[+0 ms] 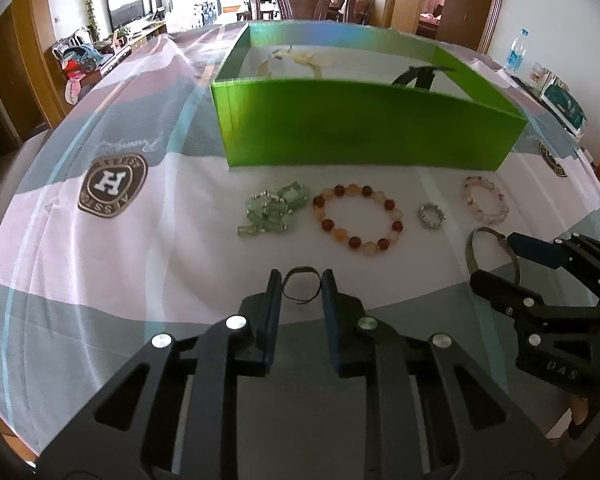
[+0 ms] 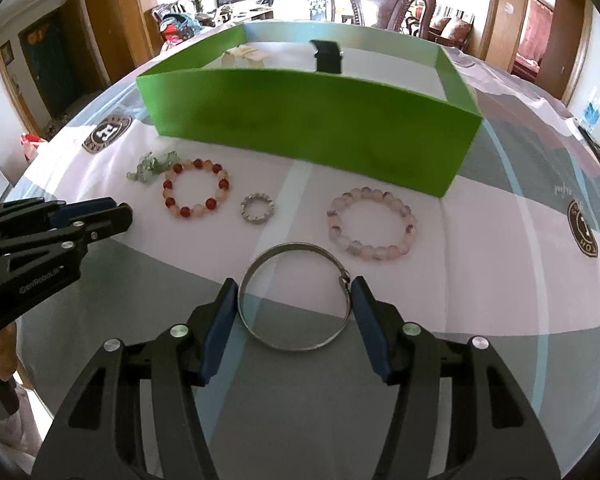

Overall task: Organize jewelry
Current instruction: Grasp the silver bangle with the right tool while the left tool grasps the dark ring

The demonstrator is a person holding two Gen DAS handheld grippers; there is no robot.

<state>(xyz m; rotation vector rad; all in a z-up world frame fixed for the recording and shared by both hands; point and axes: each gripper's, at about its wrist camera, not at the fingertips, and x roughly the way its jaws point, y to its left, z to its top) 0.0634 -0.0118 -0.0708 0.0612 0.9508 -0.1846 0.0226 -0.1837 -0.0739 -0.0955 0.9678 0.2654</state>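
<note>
nearest in the left wrist view, the left gripper has its fingers at a narrow gap with a small dark thin ring between the pads; whether the pads press it cannot be told. in the right wrist view, the right gripper has its fingers spread wide around a silver bangle lying flat on the tabletop; both pads sit right at its rim, and contact is hard to judge. the bangle's clasp is beside the right pad.

beyond them lie four more pieces in a row: one green stone bracelet bunched in a heap, one red and orange bead bracelet, one small silver ring, and one pale pink bead bracelet. all rest apart from each other on the striped cloth.

farther back stands one green box, open on top. its near wall hides most of the inside; a pale piece and a dark object show above the wall, too cut off to name.
</note>
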